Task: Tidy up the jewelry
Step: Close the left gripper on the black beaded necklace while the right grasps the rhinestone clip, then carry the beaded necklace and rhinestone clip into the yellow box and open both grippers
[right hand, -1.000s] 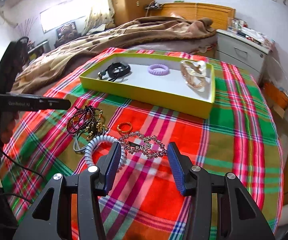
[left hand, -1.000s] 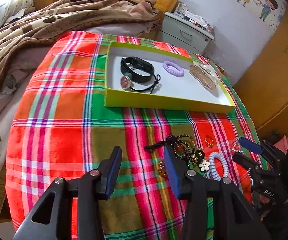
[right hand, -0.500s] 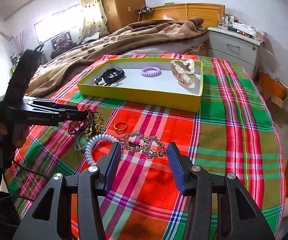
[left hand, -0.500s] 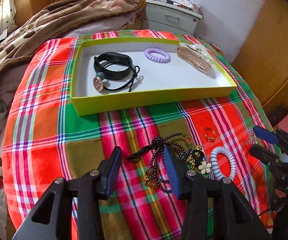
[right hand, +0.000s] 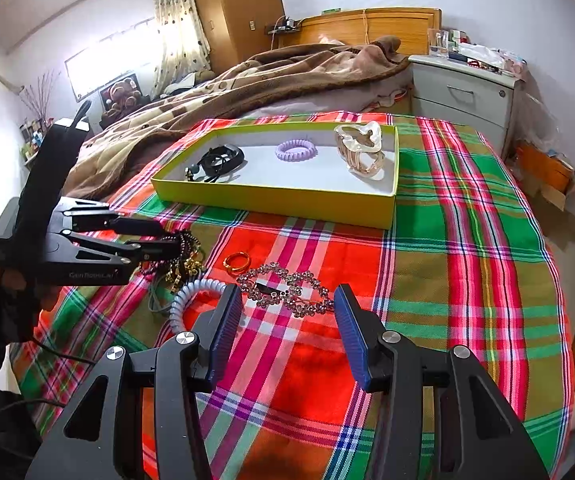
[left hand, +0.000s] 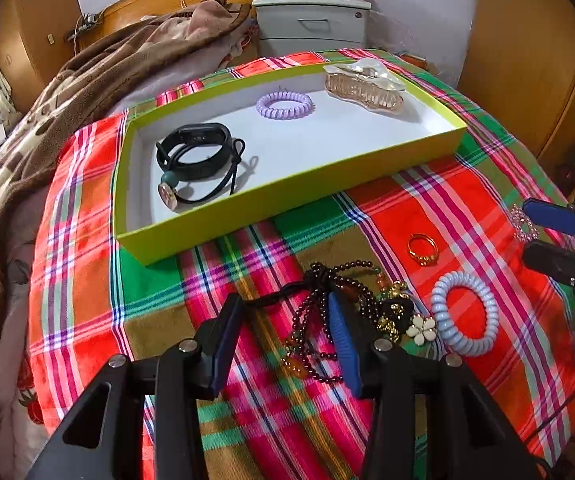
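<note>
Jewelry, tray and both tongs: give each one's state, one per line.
Left tongs: open, around the dark bead necklace.
Right tongs: open, empty.
Yellow tray: lidless, holding black band, purple coil tie, hair claw.
Gold ring, blue coil tie, rhinestone piece: on the cloth.

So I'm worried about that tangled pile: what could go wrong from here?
1. The left claw is open over the dark bead strands, which lie knotted with gold charms; a pinch may drag several pieces at once.
2. The blue coil tie touches the pile and could get snagged.
3. The small gold ring could get knocked away.
</note>
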A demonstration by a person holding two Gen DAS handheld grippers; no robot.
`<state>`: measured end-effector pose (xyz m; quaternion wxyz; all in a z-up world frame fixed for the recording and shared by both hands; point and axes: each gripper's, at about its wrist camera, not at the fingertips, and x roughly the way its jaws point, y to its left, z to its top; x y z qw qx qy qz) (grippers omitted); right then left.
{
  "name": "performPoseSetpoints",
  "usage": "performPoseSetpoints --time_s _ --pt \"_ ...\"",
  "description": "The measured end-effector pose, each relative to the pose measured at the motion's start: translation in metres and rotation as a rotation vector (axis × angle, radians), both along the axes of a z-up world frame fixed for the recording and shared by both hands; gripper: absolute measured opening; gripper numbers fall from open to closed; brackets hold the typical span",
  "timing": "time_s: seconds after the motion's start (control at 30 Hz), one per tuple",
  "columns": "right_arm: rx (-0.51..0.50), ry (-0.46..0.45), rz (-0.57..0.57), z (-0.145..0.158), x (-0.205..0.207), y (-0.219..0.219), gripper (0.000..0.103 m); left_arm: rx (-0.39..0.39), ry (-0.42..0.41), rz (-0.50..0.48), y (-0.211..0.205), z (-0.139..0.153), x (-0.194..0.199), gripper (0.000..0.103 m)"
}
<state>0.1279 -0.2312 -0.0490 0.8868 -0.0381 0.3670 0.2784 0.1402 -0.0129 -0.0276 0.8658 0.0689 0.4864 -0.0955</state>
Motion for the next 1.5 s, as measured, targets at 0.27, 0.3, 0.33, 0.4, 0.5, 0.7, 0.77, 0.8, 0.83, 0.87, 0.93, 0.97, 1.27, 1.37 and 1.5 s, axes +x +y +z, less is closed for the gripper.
performPoseSetpoints --time_s 0.27,0.3,0.33,0.4,0.5,0.7,0.77,0.8,0.83,0.87,0.93,0.97,1.27,1.37,1.5 --pt "0.010 0.001 0.004 -0.001 0.001 0.002 0.049 -0.026 -0.017 0.051 0.012 0.001 -0.001 0.018" --pt "0.010 -0.001 0.003 -0.001 0.000 0.001 0.049 -0.037 -0.019 0.060 0.013 0.001 0.001 0.018" --pt "0.012 -0.002 0.002 -0.001 0.000 0.000 0.049 -0.042 -0.019 0.062 0.013 0.001 0.001 0.018" --pt "0.011 -0.004 -0.001 0.000 0.000 0.000 0.049 -0.061 -0.021 0.059 0.013 0.001 0.000 0.017" --pt "0.016 -0.004 -0.008 0.000 0.000 0.000 0.049 -0.122 -0.011 0.048 0.016 0.001 -0.001 0.017" --pt "0.019 -0.011 -0.016 0.003 -0.003 0.000 0.049 -0.186 -0.028 0.063 0.023 0.009 -0.005 0.009" --pt "0.021 -0.016 -0.018 0.004 -0.004 0.000 0.049 -0.179 -0.042 0.069 0.023 0.013 -0.007 0.009" --pt "0.023 -0.017 -0.019 0.005 -0.004 0.000 0.049 -0.185 -0.046 0.067 0.024 0.014 -0.007 0.009" --pt "0.023 -0.018 -0.020 0.006 -0.004 0.001 0.049 -0.192 -0.049 0.070 0.025 0.015 -0.008 0.009" --pt "0.023 -0.020 -0.021 0.006 -0.005 0.001 0.049 -0.194 -0.052 0.075 0.026 0.016 -0.009 0.009" --pt "0.023 -0.025 -0.019 0.008 -0.007 0.002 0.049 -0.199 -0.061 0.075 0.028 0.019 -0.010 0.009" --pt "0.022 -0.029 -0.019 0.009 -0.008 0.002 0.049 -0.204 -0.064 0.077 0.030 0.021 -0.011 0.009" --pt "0.028 -0.056 -0.028 0.021 -0.012 0.004 0.049 -0.228 -0.132 0.080 0.038 0.048 -0.020 0.009" --pt "0.033 -0.069 -0.032 0.026 -0.012 0.006 0.049 -0.237 -0.149 0.084 0.041 0.056 -0.021 0.009" --pt "0.032 -0.081 -0.041 0.032 -0.010 0.010 0.049 -0.250 -0.166 0.095 0.046 0.063 -0.019 0.009"
